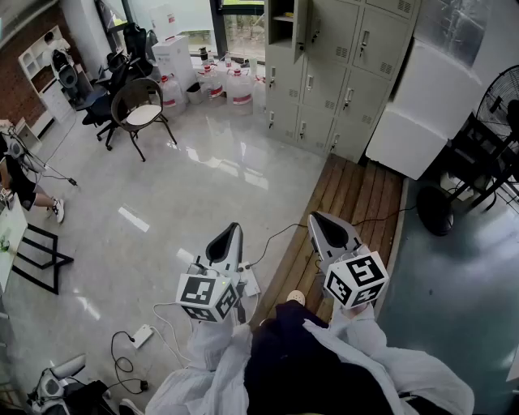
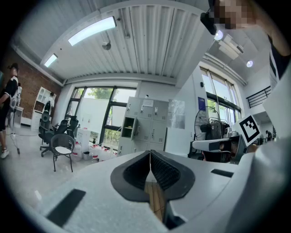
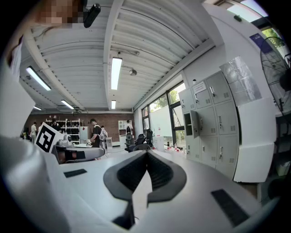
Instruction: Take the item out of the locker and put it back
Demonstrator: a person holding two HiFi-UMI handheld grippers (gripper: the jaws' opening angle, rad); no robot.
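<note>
Left tongs [image 1: 233,232] and right tongs [image 1: 318,219] are held level, pressed together and empty, well apart from the locker bank [image 1: 349,81], whose open compartment [image 1: 280,23] presumably holds the item, which is not discernible, so approach is judged pending.

A glossy pale floor [image 1: 203,194] meets a strip of wooden boards [image 1: 361,198] on the right, grey lockers [image 1: 349,77] stand along the far wall, a black chair [image 1: 142,109] and water jugs [image 1: 237,85] sit before tall windows [image 2: 97,113], a brick wall [image 1: 18,91] closes the far left, and strip lights [image 2: 93,29] run across the ribbed ceiling [image 2: 150,43].
</note>
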